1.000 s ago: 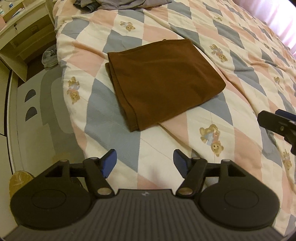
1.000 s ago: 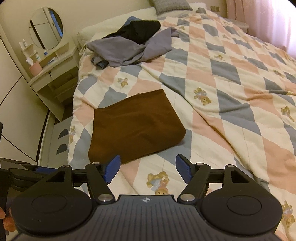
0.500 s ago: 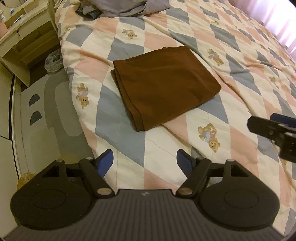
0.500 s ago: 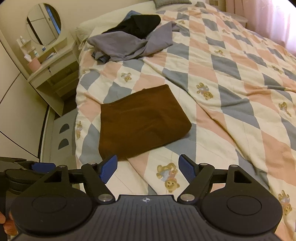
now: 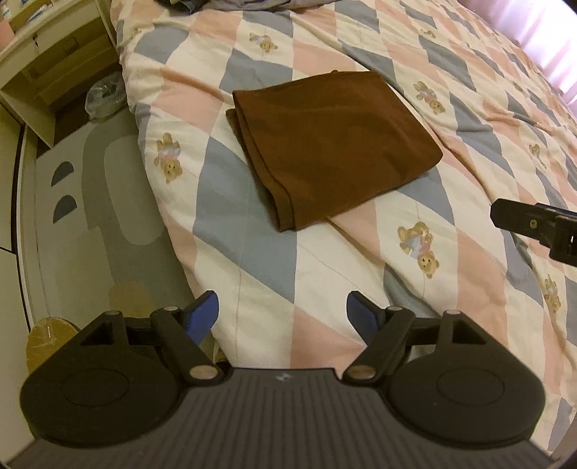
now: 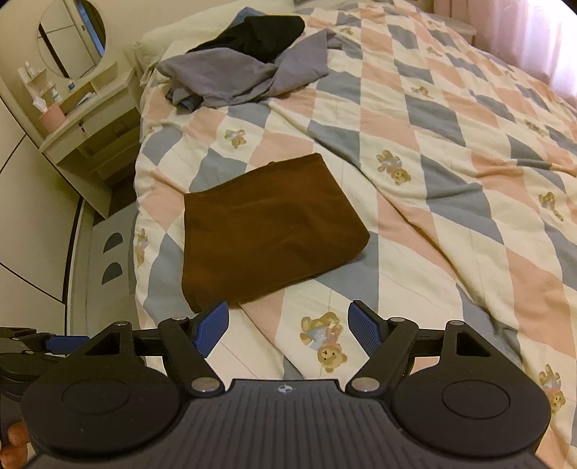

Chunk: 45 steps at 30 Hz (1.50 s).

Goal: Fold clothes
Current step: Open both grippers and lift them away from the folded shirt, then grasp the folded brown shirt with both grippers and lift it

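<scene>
- Brown garment (image 5: pixel 335 151) lies folded into a flat rectangle on the checked quilt (image 5: pixel 252 245), near the quilt's left edge where it drops toward the floor mat (image 5: pixel 93 202).
- Left claw (image 5: pixel 281 314) hangs wide apart and empty over the near edge of the quilt, with the brown garment ahead of it and apart from both blue pads.
- Right claw (image 6: pixel 288 326) is likewise spread wide with nothing between its pads; the garment's near corner sits just beyond its left pad, not touching.
- Judging by its neat shape, this piece looks finished, so the step in hand seems to be the pause between garments.
- A loose heap of grey clothes (image 6: pixel 245 75) with a black piece (image 6: pixel 267 30) on top waits at the far left corner of the bed, near the pillow (image 6: pixel 158 39) and well apart from both claws.
- The next move likely calls for reaching past the brown garment to that heap, pinching one piece by an edge and drawing it onto bare quilt without dragging across the folded one.
</scene>
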{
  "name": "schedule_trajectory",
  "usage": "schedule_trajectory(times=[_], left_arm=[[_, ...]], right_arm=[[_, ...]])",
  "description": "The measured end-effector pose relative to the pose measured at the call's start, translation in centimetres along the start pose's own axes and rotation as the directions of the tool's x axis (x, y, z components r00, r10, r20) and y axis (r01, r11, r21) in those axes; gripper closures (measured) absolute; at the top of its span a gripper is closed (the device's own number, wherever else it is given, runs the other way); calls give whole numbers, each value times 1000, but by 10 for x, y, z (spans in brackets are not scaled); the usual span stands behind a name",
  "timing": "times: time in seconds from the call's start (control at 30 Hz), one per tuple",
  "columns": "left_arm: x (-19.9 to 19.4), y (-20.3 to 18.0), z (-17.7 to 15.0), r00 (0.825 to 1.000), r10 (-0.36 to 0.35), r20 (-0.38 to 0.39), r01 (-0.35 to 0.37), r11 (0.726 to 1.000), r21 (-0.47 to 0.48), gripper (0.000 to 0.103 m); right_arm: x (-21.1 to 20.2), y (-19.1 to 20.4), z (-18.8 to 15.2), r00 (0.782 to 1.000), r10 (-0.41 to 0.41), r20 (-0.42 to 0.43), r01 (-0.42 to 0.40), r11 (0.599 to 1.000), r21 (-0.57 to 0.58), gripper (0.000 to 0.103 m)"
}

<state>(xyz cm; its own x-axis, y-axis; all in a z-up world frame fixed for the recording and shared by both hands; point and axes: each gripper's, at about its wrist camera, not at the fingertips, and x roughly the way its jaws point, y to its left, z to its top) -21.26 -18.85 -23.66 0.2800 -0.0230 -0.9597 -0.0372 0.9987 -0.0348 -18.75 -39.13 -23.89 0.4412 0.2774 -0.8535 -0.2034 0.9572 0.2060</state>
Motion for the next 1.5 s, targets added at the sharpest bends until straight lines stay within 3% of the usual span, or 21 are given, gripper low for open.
schedule_trajectory(times=[0.3, 0.5, 0.63, 0.83, 0.9, 1.0, 1.17, 1.27, 1.4, 1.47, 1.5], left_arm=[[15, 10, 14, 999, -29, -13, 29, 999, -23, 24], [31, 35, 35, 986, -163, 35, 166, 983, -81, 24], [64, 61, 55, 955, -282, 91, 294, 941, -170, 15], [138, 83, 94, 905, -409, 117, 425, 867, -260, 15], [159, 88, 106, 897, -423, 127, 441, 851, -285, 15], [186, 98, 120, 884, -442, 154, 468, 831, -301, 15], [223, 111, 133, 833, -531, 157, 554, 791, -260, 15], [239, 115, 135, 782, -601, 161, 622, 747, -235, 10], [248, 104, 137, 731, -668, 142, 683, 713, -159, 6], [251, 101, 141, 713, -689, 128, 700, 692, -175, 15], [252, 102, 143, 705, -697, 130, 707, 678, -203, 32]], right_arm=[[25, -9, 7, 999, -15, -41, 15, 1000, 1, 27], [48, -27, 8, 997, -12, -79, 14, 1000, 18, 27], [72, -49, 14, 994, 20, -103, -17, 999, 35, 27], [115, -86, 52, 994, 69, -84, -65, 997, 50, 27], [129, -97, 70, 994, 84, -72, -80, 995, 57, 27], [151, -106, 95, 992, 113, -55, -110, 992, 59, 27], [185, -115, 125, 980, 197, -35, -194, 978, 83, 27], [201, -123, 137, 964, 263, -35, -258, 960, 103, 27], [225, -141, 149, 918, 390, -72, -378, 915, 141, 26], [239, -150, 154, 890, 441, -114, -422, 893, 159, 26], [246, -155, 156, 876, 464, -135, -440, 881, 171, 26]])
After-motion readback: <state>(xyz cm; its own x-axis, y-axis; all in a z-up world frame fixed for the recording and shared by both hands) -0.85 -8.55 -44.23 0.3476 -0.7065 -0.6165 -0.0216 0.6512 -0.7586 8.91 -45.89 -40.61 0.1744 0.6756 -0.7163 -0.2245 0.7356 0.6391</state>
